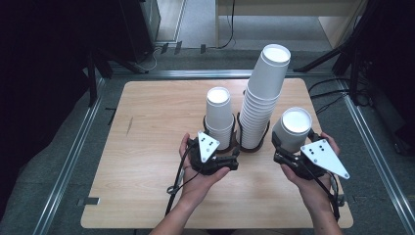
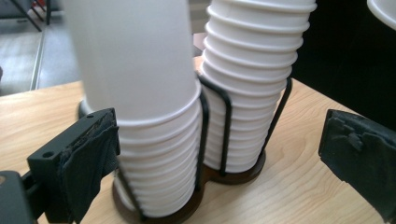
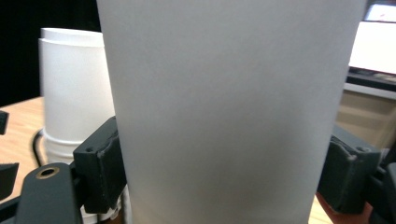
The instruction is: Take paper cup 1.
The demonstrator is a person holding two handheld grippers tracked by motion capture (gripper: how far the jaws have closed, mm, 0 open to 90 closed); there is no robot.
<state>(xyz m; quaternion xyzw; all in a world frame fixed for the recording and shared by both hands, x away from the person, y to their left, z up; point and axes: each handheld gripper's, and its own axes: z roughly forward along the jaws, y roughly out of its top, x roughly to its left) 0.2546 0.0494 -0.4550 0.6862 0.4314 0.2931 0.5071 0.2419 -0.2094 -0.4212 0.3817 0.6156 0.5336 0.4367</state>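
The right gripper [image 1: 288,147] is clamped on a single white cup [image 1: 293,128], upside down with its base up; in the right gripper view the cup [image 3: 233,112] sits squarely between the two jaws, both pads pressed against its sides. It is held above the table [image 1: 147,147], just right of the tall stack [image 1: 262,98].

The left gripper [image 1: 222,149] stands with its jaws spread wide and holds nothing. The short stack [image 1: 219,117], just left of the tall stack, rises between them: in the left gripper view its side [image 2: 154,154] lies beside the left pad, well apart from the right pad. Both stacks stand in black wire holders [image 2: 226,135] on the table.
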